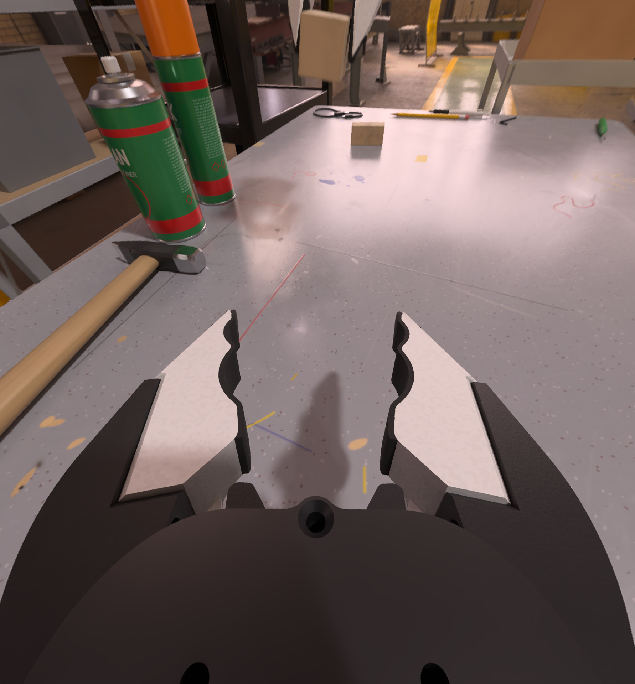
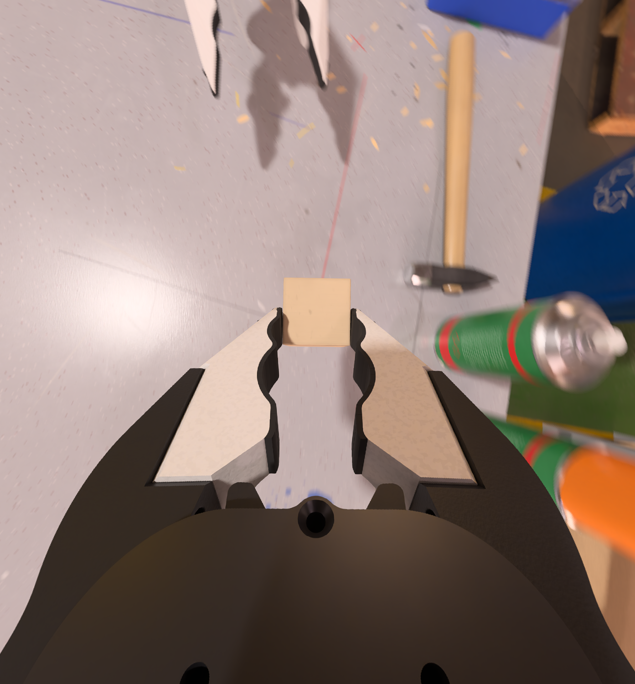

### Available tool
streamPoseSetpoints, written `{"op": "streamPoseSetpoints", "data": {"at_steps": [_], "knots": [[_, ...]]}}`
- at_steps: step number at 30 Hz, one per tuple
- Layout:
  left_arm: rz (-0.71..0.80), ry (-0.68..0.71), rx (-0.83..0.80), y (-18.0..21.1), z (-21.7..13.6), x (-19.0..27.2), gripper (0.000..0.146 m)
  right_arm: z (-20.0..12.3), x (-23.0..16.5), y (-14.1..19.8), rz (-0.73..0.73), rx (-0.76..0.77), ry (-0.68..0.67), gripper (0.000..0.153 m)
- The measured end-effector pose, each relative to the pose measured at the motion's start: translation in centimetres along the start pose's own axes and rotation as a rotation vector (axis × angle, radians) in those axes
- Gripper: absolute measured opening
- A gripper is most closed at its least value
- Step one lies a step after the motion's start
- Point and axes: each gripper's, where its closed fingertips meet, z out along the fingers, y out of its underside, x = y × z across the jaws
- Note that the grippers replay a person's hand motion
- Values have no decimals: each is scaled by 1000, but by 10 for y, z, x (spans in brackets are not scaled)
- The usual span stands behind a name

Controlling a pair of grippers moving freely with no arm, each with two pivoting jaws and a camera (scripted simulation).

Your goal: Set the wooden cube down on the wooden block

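Note:
The wooden block [image 1: 368, 134] lies on the grey table [image 1: 456, 259], far ahead in the left wrist view. My right gripper [image 2: 316, 314] is shut on the pale wooden cube [image 2: 316, 296], pinched between its fingertips, and looks down at the table. The left wrist view shows that cube [image 1: 323, 44] held high in the air, above and a little left of the block. The block does not show in the right wrist view. My left gripper [image 1: 316, 318] is open and empty, low over the near part of the table; its fingers [image 2: 208, 48] show at the top of the right wrist view.
Two green spray cans [image 1: 149, 163] [image 1: 197, 126] stand at the table's left edge, with a hammer [image 1: 86, 314] beside them. Scissors [image 1: 336, 113], a pencil [image 1: 429, 115] and a green marker [image 1: 602, 127] lie at the far edge. A blue bin [image 2: 601, 229] stands beside the table.

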Motion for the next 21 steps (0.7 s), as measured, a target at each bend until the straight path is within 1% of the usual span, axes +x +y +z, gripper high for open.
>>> {"op": "streamPoseSetpoints", "data": {"at_steps": [3, 6, 10, 13, 15, 17, 19, 21], "knots": [[-17, 17, 22, -5, 2, 4, 86, -58, 8, 41, 105, -36, 99, 36], [-19, 23, 8, -3, 6, 8, 88, -115, 13, 85, 262, -66, 233, 36], [-19, 36, -28, 2, 12, 12, 87, -183, 14, 146, 599, -109, 430, 36], [-30, 35, -45, 6, 14, 12, 86, -220, 3, 194, 833, -157, 559, 36], [-47, 36, -52, 8, 15, 12, 86, -234, -9, 225, 969, -193, 632, 36], [-65, 38, -54, 9, 15, 11, 86, -240, -20, 253, 1104, -195, 688, 36], [-71, 36, -43, 8, 14, 11, 84, -236, -28, 276, 1209, -174, 718, 36], [-74, 29, -32, 5, 14, 10, 84, -226, -33, 296, 1283, -158, 726, 36]]}}
